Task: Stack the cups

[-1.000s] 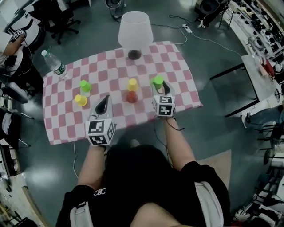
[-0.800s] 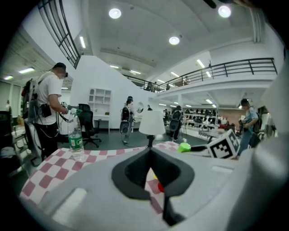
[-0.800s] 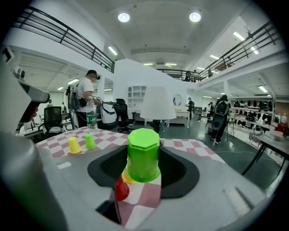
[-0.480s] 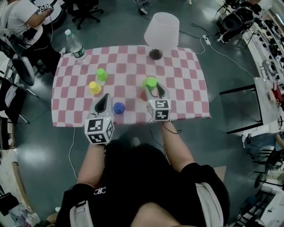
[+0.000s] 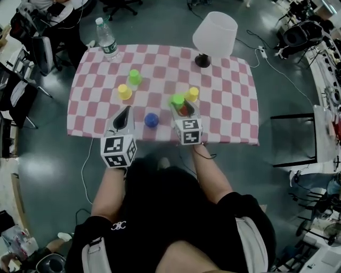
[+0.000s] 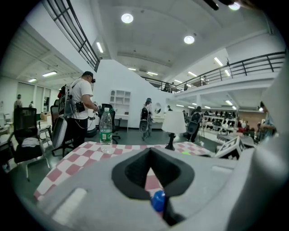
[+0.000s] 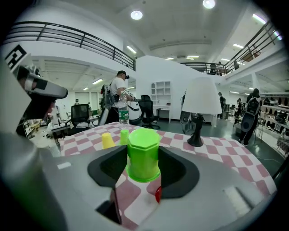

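Note:
My right gripper [image 5: 180, 104] is shut on an upside-down green cup [image 7: 143, 153], held just above a red cup [image 7: 157, 194] on the pink checked tablecloth [image 5: 224, 112]. In the head view this green cup [image 5: 177, 99] hangs beside a yellow cup [image 5: 192, 94], with the red cup [image 5: 184, 110] partly hidden under it. A blue cup [image 5: 152, 119] stands between the two grippers. Farther left are another yellow cup [image 5: 124, 91] and another green cup [image 5: 134, 76]. To the left of the blue cup, my left gripper [image 5: 126, 111] is shut and holds nothing.
A white-shaded lamp [image 5: 214, 36] stands at the table's far right. A water bottle [image 5: 107, 38] stands at the far left corner. Office chairs and a seated person [image 5: 50, 13] are beyond the table's left side. The near table edge lies just under both grippers.
My right gripper has carried the green cup leftward, from beside the yellow and red cups to just over the red one. The head view has shifted and the blue cup has come into sight.

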Demonstrator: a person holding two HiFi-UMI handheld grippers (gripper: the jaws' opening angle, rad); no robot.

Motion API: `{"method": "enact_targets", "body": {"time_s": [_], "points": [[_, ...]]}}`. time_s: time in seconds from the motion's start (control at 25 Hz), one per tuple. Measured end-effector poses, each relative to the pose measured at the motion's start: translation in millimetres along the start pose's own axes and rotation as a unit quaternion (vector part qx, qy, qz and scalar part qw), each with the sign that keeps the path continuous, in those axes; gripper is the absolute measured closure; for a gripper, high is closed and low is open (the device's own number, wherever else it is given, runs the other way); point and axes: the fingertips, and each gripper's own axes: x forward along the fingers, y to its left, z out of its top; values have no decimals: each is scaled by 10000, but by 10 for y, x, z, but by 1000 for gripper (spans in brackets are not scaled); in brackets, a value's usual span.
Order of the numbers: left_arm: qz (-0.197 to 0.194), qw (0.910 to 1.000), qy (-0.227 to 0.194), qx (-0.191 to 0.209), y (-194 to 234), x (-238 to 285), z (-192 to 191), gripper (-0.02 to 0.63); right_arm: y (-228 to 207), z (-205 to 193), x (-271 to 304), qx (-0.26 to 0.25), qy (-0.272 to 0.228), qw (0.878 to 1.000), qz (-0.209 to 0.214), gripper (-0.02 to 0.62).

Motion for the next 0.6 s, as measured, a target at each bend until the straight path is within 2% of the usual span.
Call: {"method": "enact_targets", "body": {"time_s": [0.24, 0.4, 0.6], "points": [[-109, 9998, 14, 156, -60, -30, -30, 607, 227, -321, 7, -3, 328, 9992, 228, 383], [-348, 9991, -3, 256, -178, -46, -58, 607, 328, -593, 3, -37, 596, 9977, 310, 383], [-326, 9990, 21, 291, -205, -80, -141, 607, 455, -823, 12, -93, 782, 9959, 452, 383]]}}
